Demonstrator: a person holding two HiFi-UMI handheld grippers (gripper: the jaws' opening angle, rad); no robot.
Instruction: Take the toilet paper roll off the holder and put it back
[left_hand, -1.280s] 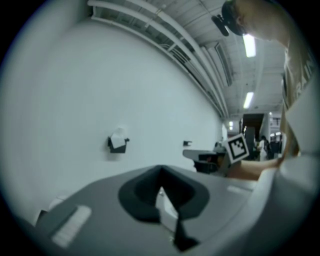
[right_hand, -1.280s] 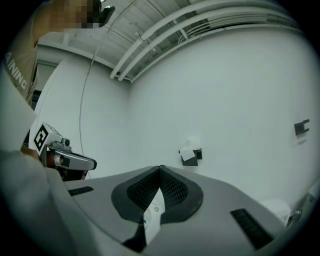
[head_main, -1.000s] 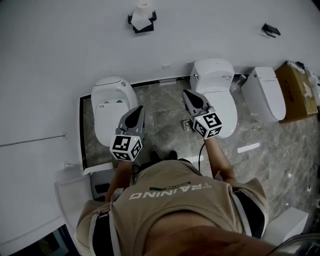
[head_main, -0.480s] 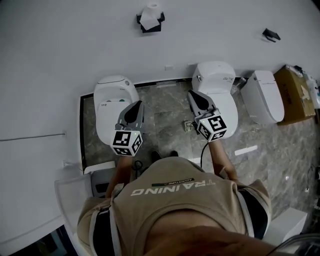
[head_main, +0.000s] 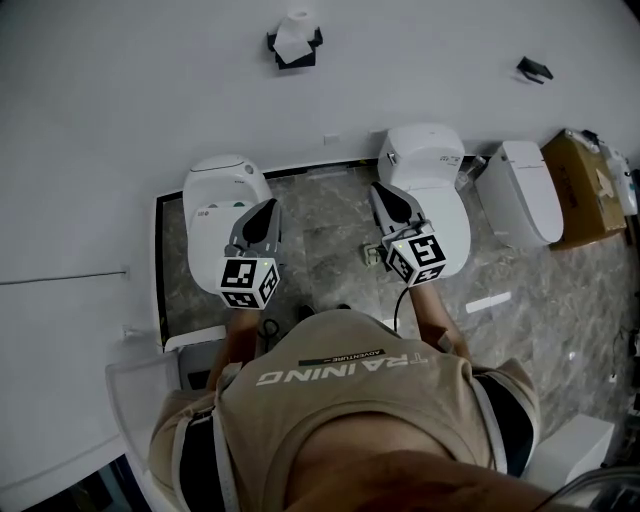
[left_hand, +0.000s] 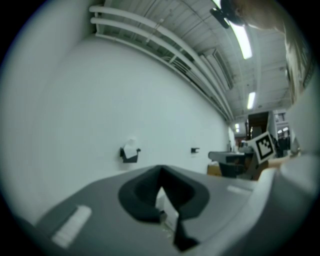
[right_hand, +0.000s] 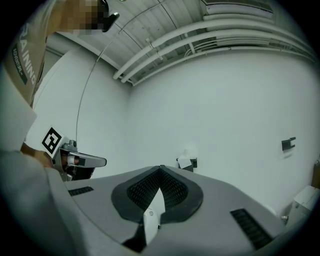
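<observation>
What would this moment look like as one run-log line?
toilet paper roll: on black holder, untouched | left hand-held gripper: shut, empty | right hand-held gripper: shut, empty | both: aimed at wall

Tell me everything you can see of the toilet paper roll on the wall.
The toilet paper roll is white and looks like soft paper. It sits in a small black holder fixed to the plain white wall, above the toilets. A loose sheet hangs down over the holder's front. Only the holder touches it. Finer detail is too small to tell.
</observation>
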